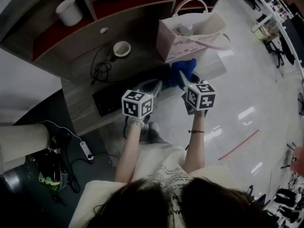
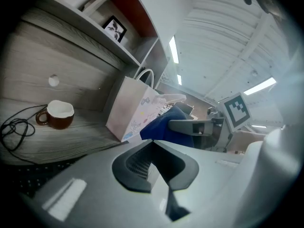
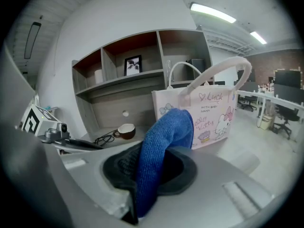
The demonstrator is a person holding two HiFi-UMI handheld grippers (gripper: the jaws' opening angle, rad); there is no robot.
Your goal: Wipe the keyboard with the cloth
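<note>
A black keyboard (image 1: pixel 111 100) lies on the wooden desk (image 1: pixel 78 91), left of both grippers. My right gripper (image 1: pixel 183 79) is shut on a blue cloth (image 1: pixel 186 68). In the right gripper view the cloth (image 3: pixel 159 151) stands up from between the jaws and folds over at the top. My left gripper (image 1: pixel 155 85) hovers over the keyboard's right end; its jaws (image 2: pixel 154 146) are shut with nothing between them. The left gripper view also shows the cloth (image 2: pixel 161 125) and a dark strip of the keyboard (image 2: pixel 28 182).
A pink paper bag (image 1: pixel 190 36) stands on the desk just behind the grippers. A brown cup (image 1: pixel 121 48) and a coiled black cable (image 1: pixel 99 69) lie behind the keyboard. Shelves (image 1: pixel 95 13) rise at the back. A power strip (image 1: pixel 86 151) lies on the floor at left.
</note>
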